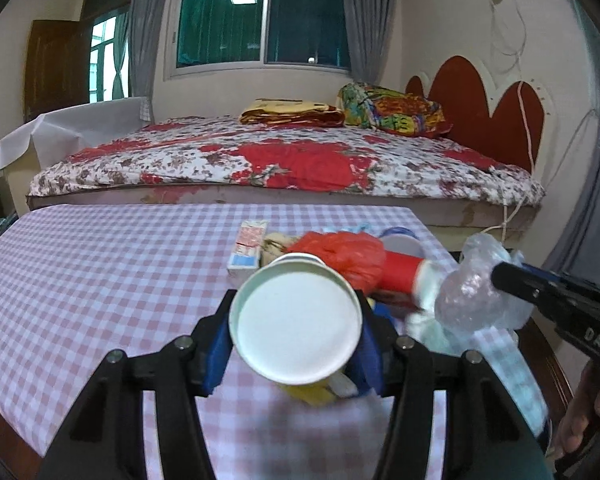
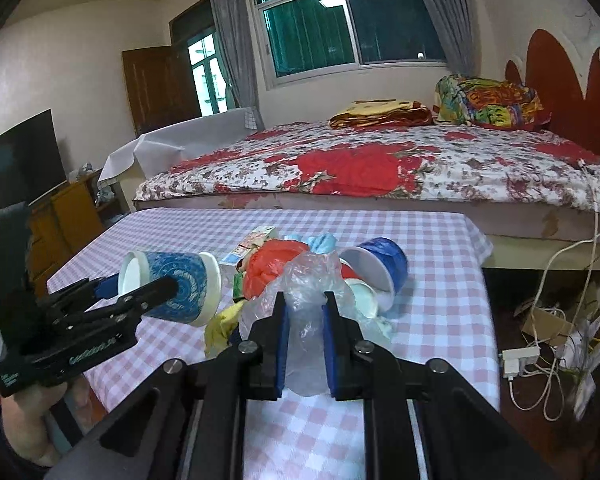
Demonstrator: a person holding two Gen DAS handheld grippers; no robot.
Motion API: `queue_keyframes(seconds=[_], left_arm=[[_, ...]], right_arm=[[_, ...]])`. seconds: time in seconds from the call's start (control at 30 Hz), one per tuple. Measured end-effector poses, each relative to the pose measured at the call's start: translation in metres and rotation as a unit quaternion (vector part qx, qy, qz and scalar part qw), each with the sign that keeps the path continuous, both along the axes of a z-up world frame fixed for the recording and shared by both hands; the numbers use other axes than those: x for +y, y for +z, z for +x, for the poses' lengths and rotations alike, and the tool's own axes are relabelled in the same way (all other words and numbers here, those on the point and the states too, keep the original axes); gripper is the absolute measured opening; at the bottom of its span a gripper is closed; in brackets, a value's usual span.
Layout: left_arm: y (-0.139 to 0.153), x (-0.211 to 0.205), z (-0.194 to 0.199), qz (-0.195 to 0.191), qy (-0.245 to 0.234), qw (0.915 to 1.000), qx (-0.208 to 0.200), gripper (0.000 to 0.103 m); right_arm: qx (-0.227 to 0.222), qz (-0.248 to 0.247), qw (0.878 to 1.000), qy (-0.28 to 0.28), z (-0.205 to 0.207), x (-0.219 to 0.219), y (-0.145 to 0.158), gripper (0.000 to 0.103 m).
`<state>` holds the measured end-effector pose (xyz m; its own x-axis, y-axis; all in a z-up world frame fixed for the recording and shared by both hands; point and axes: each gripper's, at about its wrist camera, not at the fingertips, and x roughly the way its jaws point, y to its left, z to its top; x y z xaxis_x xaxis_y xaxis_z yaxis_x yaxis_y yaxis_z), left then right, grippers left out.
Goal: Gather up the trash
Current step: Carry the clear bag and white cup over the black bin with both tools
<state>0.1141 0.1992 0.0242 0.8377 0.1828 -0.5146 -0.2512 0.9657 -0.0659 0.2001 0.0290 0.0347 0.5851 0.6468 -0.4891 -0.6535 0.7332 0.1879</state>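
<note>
Two fisheye views, each looking forward and slightly downward along a pair of tongs. The left wrist camera sits low and close over the checked desk (image 1: 100, 280), facing the bed (image 1: 284, 160) and window (image 1: 264, 20). The right wrist camera looks the same way from further right. Both share the desk, the trash pile (image 2: 300, 268), bed and window, and each catches the other tongs at its edge.

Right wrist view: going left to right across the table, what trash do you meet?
Blue patterned paper cup in the left gripper → red plastic bag → clear crumpled plastic bag in the right gripper → blue tipped-over paper cup.
</note>
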Motion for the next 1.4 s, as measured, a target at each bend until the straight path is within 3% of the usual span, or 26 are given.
queue_keyframes(seconds=[0.4,0.7,1.0,1.4], left_arm=[[0.007,-0.063,-0.018,-0.001,-0.059,0.9982,-0.004,0.056],[0.005,-0.12,-0.015,0.001,-0.124,0.9923,0.002,0.056],[-0.002,-0.182,-0.011,0.002,-0.197,0.9803,0.014,0.056],[-0.022,-0.263,-0.02,0.002,-0.292,0.9555,0.045,0.056]], right_arm=[[-0.003,-0.005,0.999,-0.053,-0.033,-0.075,0.003,0.016],[0.001,-0.013,0.994,-0.112,-0.052,-0.147,0.0,0.016],[0.014,-0.026,0.985,-0.171,-0.067,-0.22,-0.014,0.016],[0.053,-0.043,0.968,-0.241,-0.09,-0.306,-0.048,0.016]])
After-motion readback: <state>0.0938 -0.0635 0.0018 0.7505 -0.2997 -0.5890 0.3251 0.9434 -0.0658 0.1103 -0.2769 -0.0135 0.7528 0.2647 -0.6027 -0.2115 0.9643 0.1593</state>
